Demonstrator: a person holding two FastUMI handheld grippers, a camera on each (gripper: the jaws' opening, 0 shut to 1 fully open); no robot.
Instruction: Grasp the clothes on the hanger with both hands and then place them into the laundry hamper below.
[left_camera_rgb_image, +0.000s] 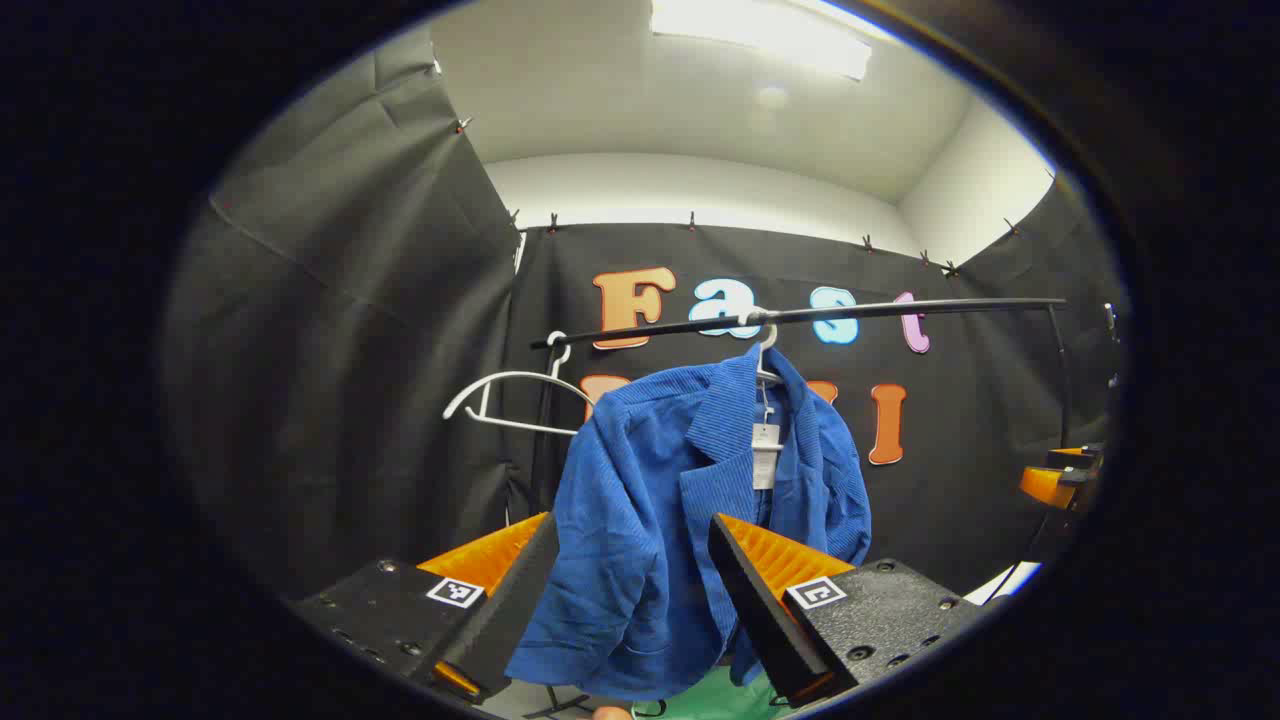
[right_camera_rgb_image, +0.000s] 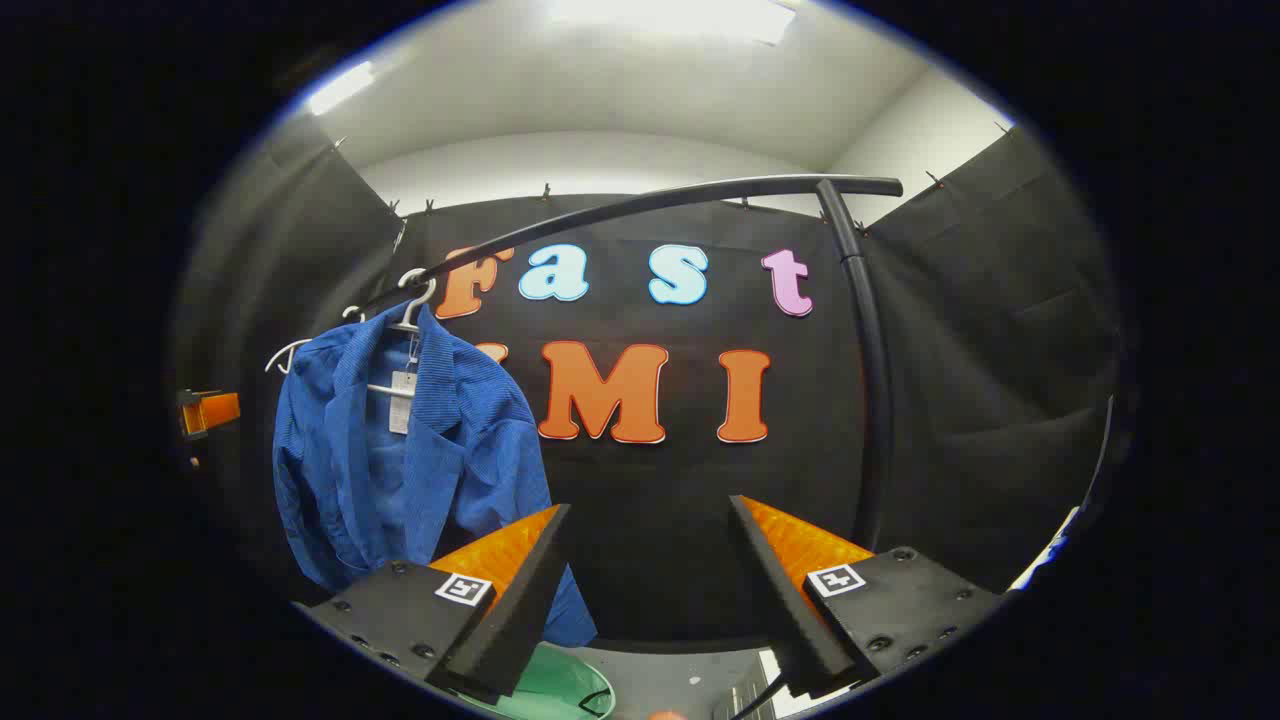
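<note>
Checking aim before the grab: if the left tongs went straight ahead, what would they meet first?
Probably the blue jacket, which hangs right between the open left tongs; how far off is unclear.

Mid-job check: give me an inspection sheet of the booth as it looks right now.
Surface: nothing seen.
Job's things: blue jacket hangs on a white hanger from the black rail; green hamper below.
Clutter: spare empty hanger on the rail.
Grippers: left gripper open, jacket seen between its fingers, not clamped; right gripper open, off to the jacket's side.
Cables: nothing seen.
Surroundings: black cloth walls, ceiling light.
</note>
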